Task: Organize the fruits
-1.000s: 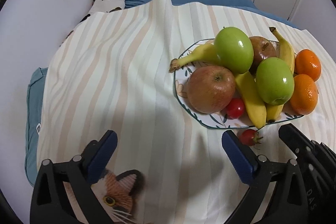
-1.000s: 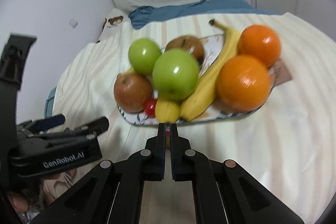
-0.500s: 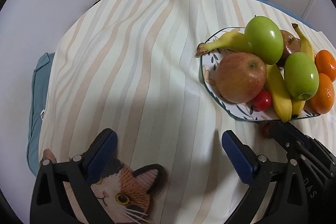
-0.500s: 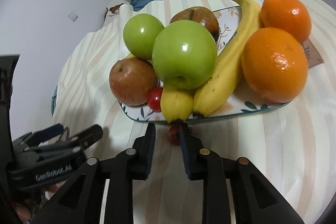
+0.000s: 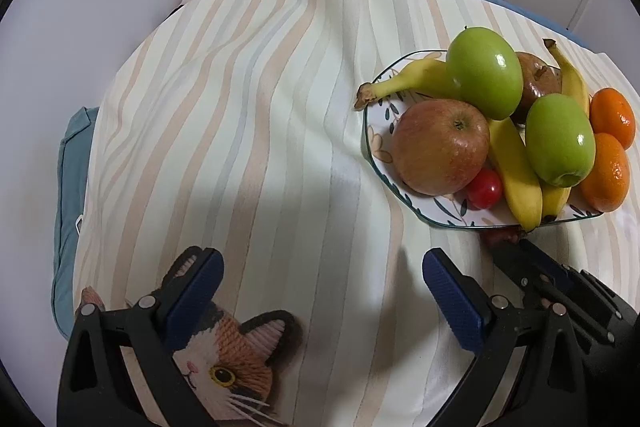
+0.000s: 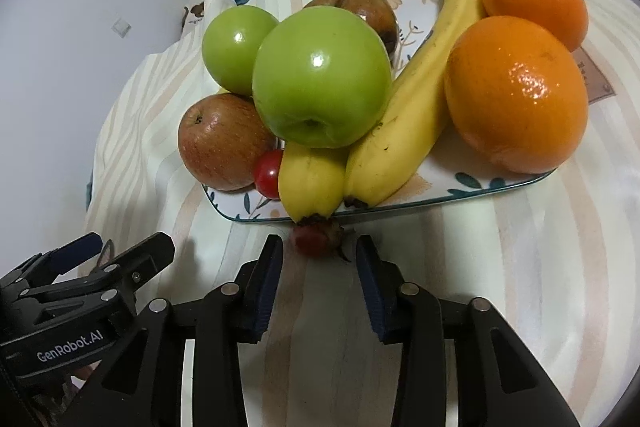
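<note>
While the left gripper hangs over the striped cloth with its fingers spread wide and holding nothing, its view shows the plate at right, piled with apples, bananas and oranges. A small red fruit lies on the cloth just off the plate's near rim, half hidden by the right gripper's tip.

From the right wrist view, the right gripper sits open, its fingers flanking that same red fruit, which lies touching or nearly touching the rim below a banana end. It looks light, soft-skinned and easily bruised, with a leafy stalk, so a gentle pinch across its round middle seems best.
</note>
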The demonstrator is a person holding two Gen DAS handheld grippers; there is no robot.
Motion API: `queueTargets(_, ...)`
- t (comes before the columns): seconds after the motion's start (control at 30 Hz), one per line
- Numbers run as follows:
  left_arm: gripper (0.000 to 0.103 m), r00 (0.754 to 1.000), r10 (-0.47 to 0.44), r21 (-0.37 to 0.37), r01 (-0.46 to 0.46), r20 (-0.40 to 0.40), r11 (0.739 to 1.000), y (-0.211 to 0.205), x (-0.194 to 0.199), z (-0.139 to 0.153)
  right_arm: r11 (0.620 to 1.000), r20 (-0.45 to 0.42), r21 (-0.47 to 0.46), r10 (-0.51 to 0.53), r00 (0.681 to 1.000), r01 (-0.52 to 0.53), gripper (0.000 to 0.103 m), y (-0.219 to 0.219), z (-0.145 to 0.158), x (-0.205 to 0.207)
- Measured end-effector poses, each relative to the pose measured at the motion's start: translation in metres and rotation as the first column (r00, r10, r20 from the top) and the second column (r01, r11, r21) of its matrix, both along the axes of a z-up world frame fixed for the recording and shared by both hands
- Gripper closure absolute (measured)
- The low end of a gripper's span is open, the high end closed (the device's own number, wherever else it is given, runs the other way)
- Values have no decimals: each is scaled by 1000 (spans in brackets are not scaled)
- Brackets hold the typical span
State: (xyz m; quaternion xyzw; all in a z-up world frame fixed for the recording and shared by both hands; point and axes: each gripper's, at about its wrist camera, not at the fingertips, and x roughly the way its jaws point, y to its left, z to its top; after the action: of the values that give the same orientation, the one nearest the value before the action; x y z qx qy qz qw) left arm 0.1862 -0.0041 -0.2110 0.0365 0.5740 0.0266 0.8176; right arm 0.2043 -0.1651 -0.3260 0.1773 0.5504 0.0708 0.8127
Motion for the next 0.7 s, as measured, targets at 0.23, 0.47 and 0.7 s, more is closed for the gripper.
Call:
queueTargets(0.23, 1, 1000, 4, -19, -4, -2, 1000, 3, 0, -1, 999, 92, -39, 3, 996, 1, 95, -3, 28, -18)
queueTargets(0.47, 1, 1000, 8, -8, -8, -9, 1000, 4, 1, -4, 998, 27, -63, 30, 999, -28, 78, 6, 18, -6)
queueTargets(0.7, 1, 1000, 21, -12, -21, -14, 1000, 13, 2, -7, 1000, 12, 15, -27, 1000, 27, 76, 1, -2, 3)
